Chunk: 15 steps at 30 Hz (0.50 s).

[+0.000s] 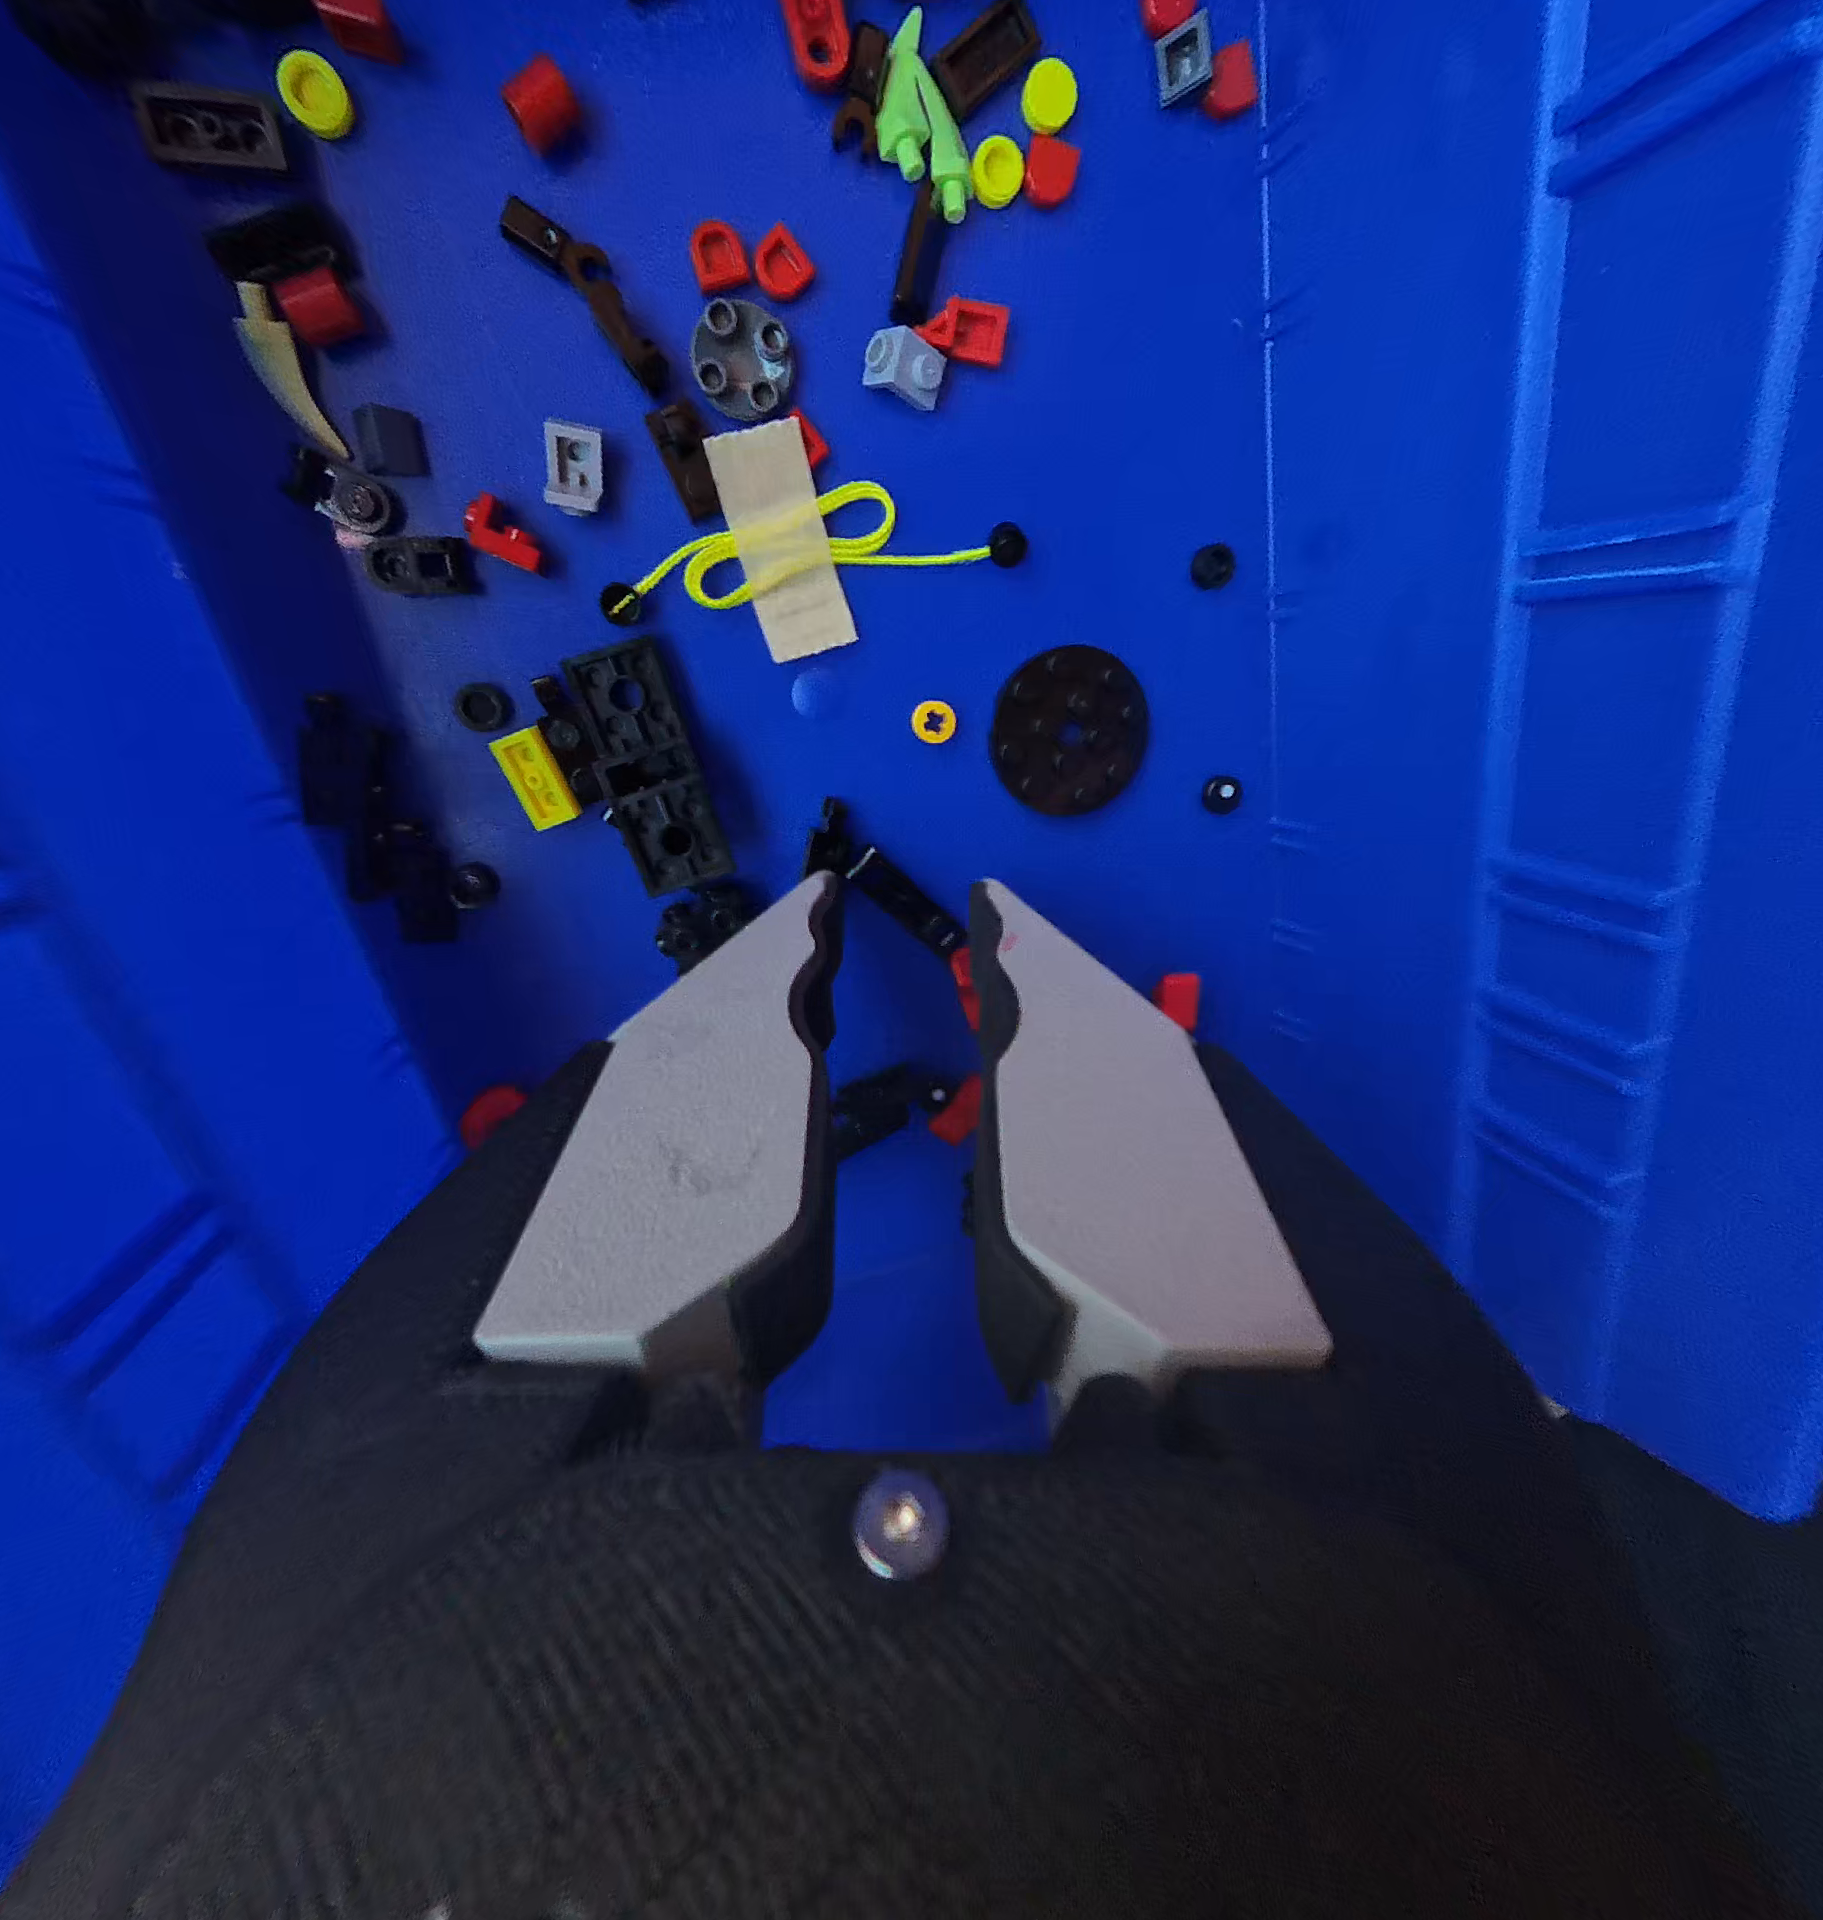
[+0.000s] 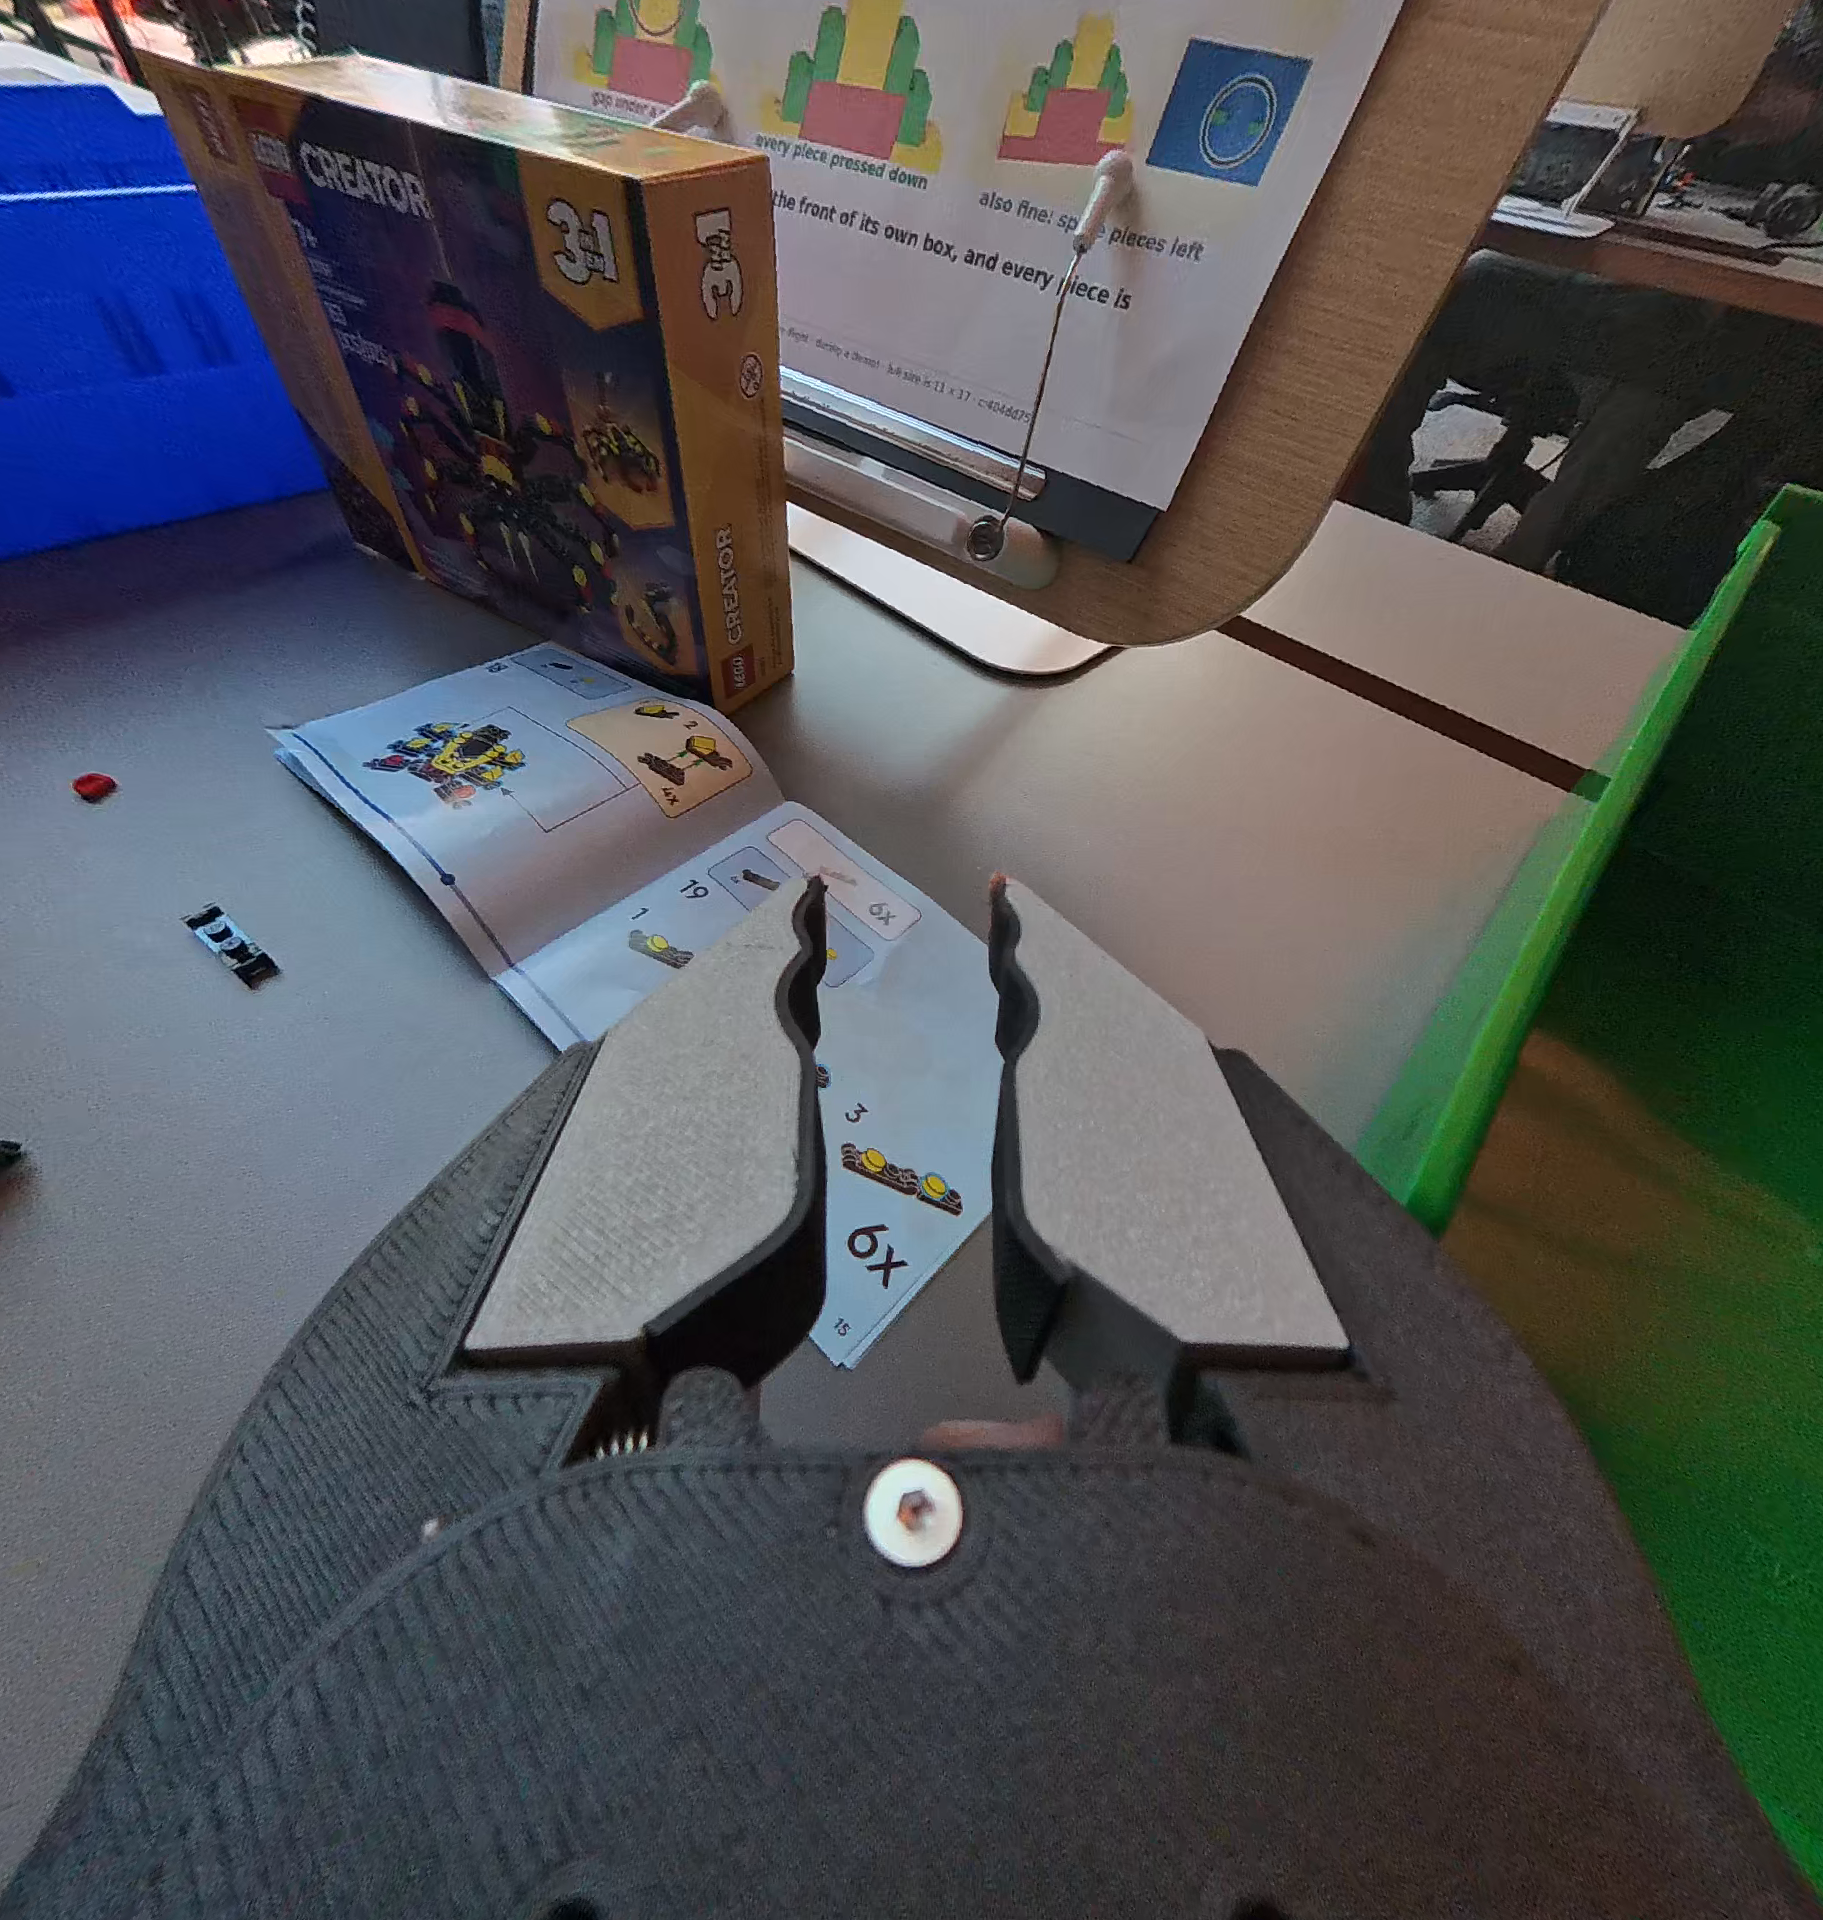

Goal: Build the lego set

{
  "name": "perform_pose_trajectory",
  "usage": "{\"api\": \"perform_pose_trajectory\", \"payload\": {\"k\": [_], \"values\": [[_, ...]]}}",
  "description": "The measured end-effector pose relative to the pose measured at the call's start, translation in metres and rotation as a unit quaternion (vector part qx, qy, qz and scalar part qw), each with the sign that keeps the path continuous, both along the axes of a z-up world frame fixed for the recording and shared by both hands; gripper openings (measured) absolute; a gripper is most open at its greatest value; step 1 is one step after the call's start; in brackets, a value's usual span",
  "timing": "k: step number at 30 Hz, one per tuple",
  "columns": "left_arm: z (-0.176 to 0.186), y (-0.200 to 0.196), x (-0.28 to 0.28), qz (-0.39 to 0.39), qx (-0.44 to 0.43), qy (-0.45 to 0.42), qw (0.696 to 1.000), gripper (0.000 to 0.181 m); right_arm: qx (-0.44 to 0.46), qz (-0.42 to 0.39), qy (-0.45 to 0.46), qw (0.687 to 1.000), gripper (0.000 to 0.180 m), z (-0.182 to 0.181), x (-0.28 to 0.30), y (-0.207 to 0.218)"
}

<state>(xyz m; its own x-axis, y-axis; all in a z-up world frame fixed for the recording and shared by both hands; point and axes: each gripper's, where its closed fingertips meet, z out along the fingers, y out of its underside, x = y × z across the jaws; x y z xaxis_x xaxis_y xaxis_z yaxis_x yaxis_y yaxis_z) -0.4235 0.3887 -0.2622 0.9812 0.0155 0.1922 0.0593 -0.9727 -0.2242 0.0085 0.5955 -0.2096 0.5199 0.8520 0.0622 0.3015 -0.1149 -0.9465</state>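
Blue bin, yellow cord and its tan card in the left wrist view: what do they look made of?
Blue bin: looks like moulded plastic, matte, with ribbed walls.
Yellow cord: seemingly braided textile string, neon, looped and limp.
Tan card: probably cardboard, flat with a dull fibrous face; the cord is wrapped around it.

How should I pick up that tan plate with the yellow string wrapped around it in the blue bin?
Grip the tan plate across its two long edges, near the bare lower end, coming straight down with the left hand-held gripper. It lies flat, long and narrow, and the yellow string crosses its middle, so the end probably keeps the fingers clear.
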Motion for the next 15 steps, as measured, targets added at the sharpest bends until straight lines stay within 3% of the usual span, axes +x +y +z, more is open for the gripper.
{"api": "perform_pose_trajectory", "payload": {"k": [8, 15], "values": [[-0.0009, -0.0076, 0.0098, -0.011, -0.022, 0.041, 0.999, 0.017, 0.005, 0.004, 0.004, 1.0, 0.028, 0.0041, -0.0007, -0.0021], [-0.007, -0.0041, 0.0054, 0.005, -0.022, 0.027, 0.999, 0.011, 0.012, 0.006, 0.002, 1.0, 0.028, 0.0063, -0.002, -0.0046]]}}
